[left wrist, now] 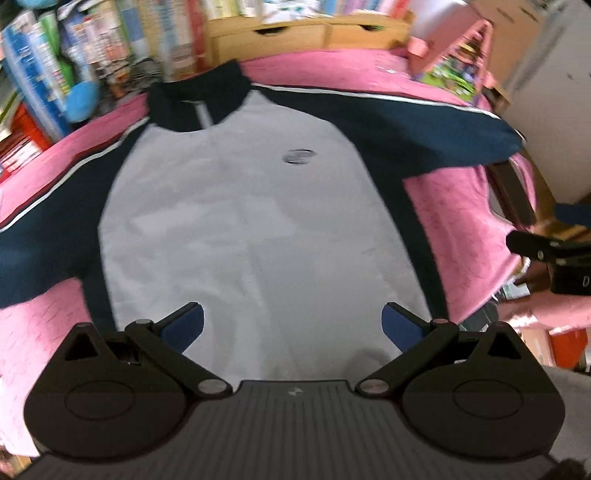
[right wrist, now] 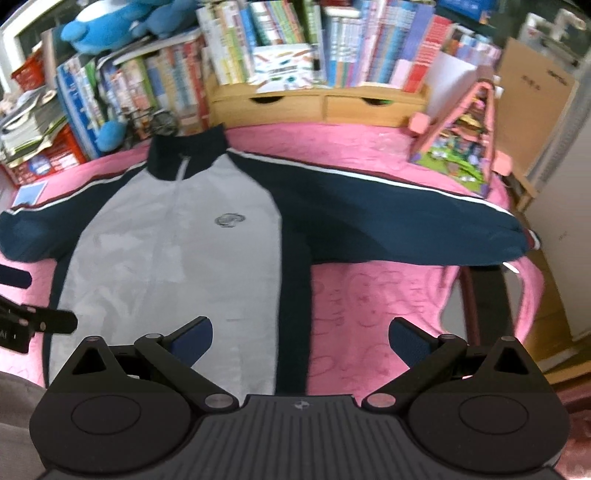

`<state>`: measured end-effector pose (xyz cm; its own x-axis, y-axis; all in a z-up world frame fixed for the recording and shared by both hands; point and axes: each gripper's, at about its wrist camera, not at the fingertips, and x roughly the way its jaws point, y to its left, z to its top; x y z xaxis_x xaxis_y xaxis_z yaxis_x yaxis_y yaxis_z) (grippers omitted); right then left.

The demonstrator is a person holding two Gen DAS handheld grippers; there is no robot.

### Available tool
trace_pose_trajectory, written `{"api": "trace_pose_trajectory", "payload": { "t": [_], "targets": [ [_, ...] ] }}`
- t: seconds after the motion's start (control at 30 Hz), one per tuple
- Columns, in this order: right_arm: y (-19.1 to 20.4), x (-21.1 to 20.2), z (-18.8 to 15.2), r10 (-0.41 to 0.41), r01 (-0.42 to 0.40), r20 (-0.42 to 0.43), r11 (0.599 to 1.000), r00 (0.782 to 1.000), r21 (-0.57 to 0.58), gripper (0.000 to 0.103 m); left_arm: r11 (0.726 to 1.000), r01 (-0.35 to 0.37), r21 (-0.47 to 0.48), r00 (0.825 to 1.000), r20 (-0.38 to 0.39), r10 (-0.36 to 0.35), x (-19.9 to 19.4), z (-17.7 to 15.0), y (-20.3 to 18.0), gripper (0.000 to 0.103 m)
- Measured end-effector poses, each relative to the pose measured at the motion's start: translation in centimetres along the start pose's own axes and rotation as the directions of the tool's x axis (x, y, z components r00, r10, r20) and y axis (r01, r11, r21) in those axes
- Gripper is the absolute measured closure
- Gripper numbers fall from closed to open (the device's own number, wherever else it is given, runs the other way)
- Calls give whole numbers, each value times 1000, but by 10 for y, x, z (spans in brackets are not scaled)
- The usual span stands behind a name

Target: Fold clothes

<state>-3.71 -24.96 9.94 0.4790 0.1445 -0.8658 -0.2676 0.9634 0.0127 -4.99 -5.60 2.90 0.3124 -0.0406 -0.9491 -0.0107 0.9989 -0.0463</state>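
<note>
A grey and navy zip jacket (left wrist: 243,206) (right wrist: 166,251) lies flat and face up on a pink cloth (left wrist: 454,206) (right wrist: 373,299), collar away from me, both sleeves spread out sideways. My left gripper (left wrist: 291,326) hangs open above the jacket's lower hem, nothing between its fingers. My right gripper (right wrist: 301,339) is open too, above the jacket's right side seam and the pink cloth beside it. In the left wrist view the right gripper (left wrist: 546,251) shows at the right edge. The left gripper (right wrist: 33,321) appears at the left edge of the right wrist view.
A wooden drawer unit (right wrist: 317,105) with rows of books (right wrist: 332,48) stands behind the table. A blue plush toy (right wrist: 110,26) sits on the stacks at the left. A pink toy house (right wrist: 465,144) stands at the back right. The table edge (right wrist: 484,306) drops off at the right.
</note>
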Motion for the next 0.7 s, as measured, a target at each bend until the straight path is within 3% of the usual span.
{"api": "trace_pose_trajectory", "payload": {
  "t": [0.4,0.7],
  "targets": [
    [-54,-1,-18,-81,82,-11,992,997,99,0,995,49,89,998,-46,-45,25,26,-44,0],
    [-84,21,-8,-83,84,-14,989,996,119,0,999,20,44,996,-86,-16,42,43,-49,0]
  ]
}}
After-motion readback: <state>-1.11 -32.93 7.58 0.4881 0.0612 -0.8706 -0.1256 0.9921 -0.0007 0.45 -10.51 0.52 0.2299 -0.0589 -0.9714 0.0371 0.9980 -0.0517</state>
